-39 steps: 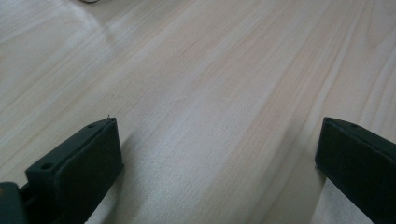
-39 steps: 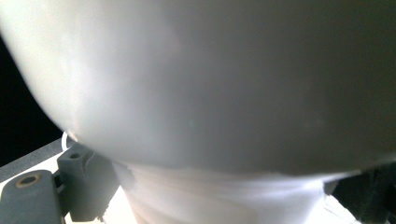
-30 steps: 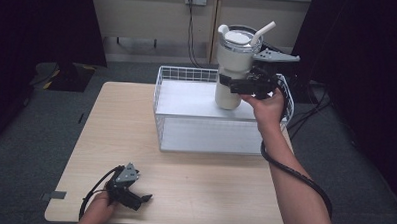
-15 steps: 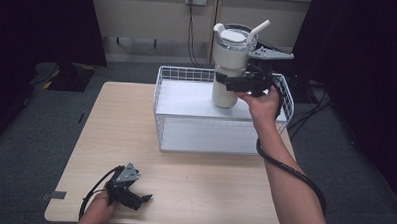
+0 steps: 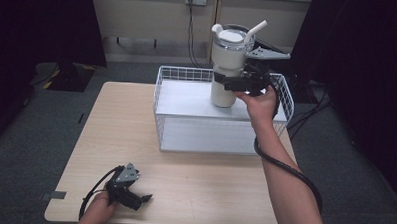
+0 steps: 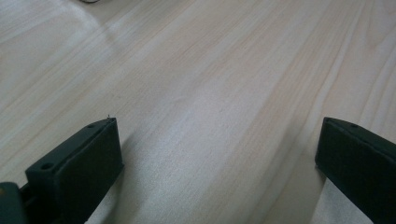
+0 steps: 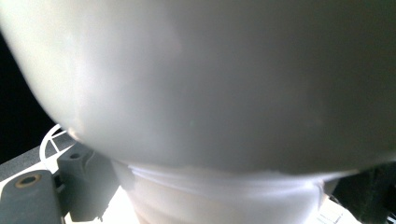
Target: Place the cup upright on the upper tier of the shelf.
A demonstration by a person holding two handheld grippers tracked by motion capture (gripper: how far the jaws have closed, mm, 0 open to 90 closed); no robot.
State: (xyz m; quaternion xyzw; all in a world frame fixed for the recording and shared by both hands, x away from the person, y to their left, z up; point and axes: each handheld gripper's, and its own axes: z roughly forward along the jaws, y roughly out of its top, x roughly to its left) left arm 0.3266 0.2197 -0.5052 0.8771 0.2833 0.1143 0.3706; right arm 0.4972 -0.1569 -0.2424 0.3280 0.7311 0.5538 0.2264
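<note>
White tumbler [image 5: 228,68] with lid and angled straw, upright, clamped at mid-body by the right claw [image 5: 226,83], over the wire basket [image 5: 188,74], base apparently just above its floor.

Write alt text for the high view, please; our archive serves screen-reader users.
The right gripper holds a white tumbler with a straw upright above a white wire basket at the far side of a wooden table. The left gripper rests open near the table's front edge.
</note>
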